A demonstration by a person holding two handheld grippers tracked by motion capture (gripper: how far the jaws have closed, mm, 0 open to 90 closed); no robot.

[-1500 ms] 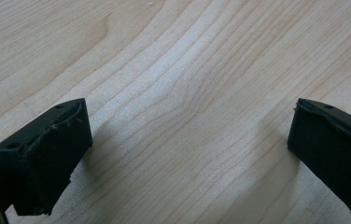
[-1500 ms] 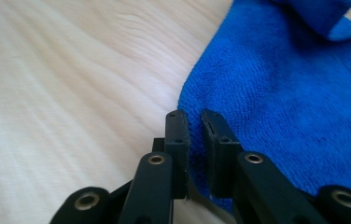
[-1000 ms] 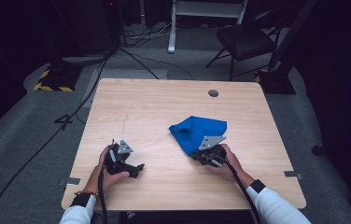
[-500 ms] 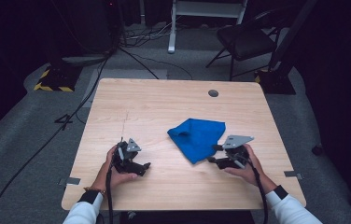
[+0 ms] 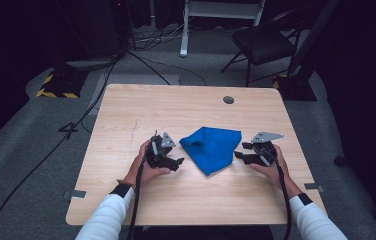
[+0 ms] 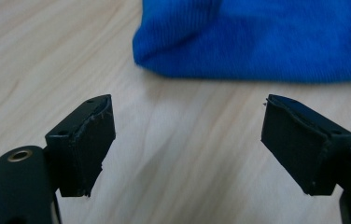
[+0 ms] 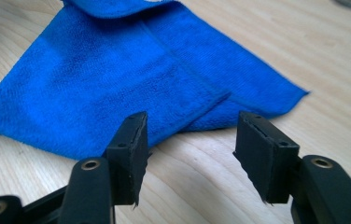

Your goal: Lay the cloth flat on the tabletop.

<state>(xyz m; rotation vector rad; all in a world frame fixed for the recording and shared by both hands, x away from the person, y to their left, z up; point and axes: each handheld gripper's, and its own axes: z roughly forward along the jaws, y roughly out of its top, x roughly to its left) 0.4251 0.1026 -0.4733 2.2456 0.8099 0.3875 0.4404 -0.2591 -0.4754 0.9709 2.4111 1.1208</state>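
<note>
Folding a blue cloth (image 5: 212,148), judged mid-fold: lying bunched mid-table, between both tongs. Left gripper (image 5: 176,162) just beside its left edge, jaws apart, just been closing, empty. Right gripper (image 5: 238,155) released, nothing between. Next: probably nipping a corner.

Left gripper (image 5: 174,161) low in its hand, jaws apart and just narrowing, right gripper (image 5: 240,152) opposite, jaws parted, both empty

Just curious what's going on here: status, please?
Left gripper open, jaws just closing, nothing between. Right gripper open, empty. Blue cloth folded on table, untouched. Nothing in the way.
</note>
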